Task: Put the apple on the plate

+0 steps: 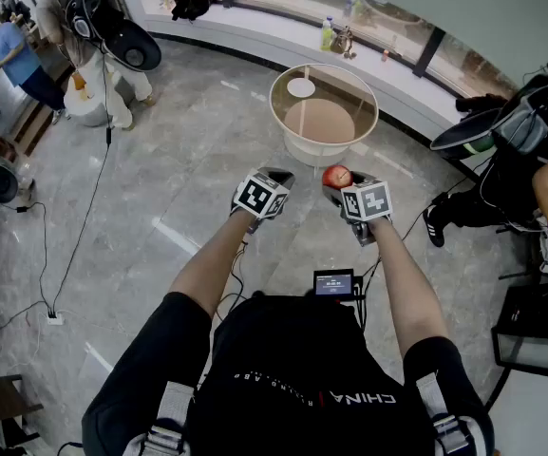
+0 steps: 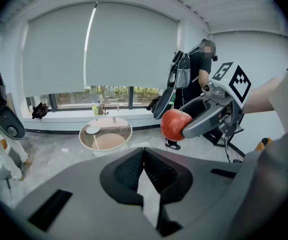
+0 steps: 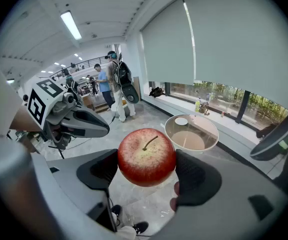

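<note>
Plate (image 1: 301, 87) on table (image 1: 273, 103), beyond apple (image 1: 336, 176)

Grey marble floor (image 1: 179, 188), round glass desk (image 1: 349, 85) near a curved white window ledge (image 1: 255, 36), blinds (image 2: 99, 49) mostly lowered, ceiling strip light (image 3: 71, 25) lit.

The apple (image 3: 146, 156) had glossy, smooth, faintly speckled red skin. The right hand-held gripper (image 3: 148, 175) was matt grey plastic with rough black pads (image 3: 197, 176). The round worktop (image 1: 349, 82) looked like clear glass, the floor (image 1: 188, 179) polished grey stone.
</note>
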Tool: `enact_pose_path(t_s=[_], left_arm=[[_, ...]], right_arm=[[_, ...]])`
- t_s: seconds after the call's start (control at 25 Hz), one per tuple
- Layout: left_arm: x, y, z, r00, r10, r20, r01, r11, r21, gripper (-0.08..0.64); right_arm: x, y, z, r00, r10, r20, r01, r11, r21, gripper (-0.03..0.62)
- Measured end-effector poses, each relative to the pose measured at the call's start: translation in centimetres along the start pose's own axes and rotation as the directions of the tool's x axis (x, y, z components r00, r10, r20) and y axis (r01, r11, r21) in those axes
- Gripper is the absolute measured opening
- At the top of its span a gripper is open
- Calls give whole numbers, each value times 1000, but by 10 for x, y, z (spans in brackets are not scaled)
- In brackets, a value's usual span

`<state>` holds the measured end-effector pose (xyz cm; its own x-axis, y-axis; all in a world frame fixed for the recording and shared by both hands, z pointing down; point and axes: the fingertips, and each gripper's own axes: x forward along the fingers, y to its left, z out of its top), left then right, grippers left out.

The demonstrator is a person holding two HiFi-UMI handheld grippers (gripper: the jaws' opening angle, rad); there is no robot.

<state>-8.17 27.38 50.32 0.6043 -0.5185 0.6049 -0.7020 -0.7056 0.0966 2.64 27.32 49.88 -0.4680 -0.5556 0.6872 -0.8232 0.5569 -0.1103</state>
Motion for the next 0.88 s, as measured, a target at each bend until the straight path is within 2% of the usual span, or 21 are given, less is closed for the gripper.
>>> enact_pose_path(t_s=[0.12,0.56,0.88], left_arm=[[1,-1,5,1000,-8,1,8,1000,8,17],[5,2,11,1000,0,6,0,1000,21,17],[3,-1,9,1000,-16,-20,17,999,37,17]], right_arm=[[5,1,-1,1000,30,7,-30,1000,6,359],[-2,-9,-2,1000,-11,-2,11,999,33,359],[-3,-6,3,1000,1,9,-2,999,52,359]])
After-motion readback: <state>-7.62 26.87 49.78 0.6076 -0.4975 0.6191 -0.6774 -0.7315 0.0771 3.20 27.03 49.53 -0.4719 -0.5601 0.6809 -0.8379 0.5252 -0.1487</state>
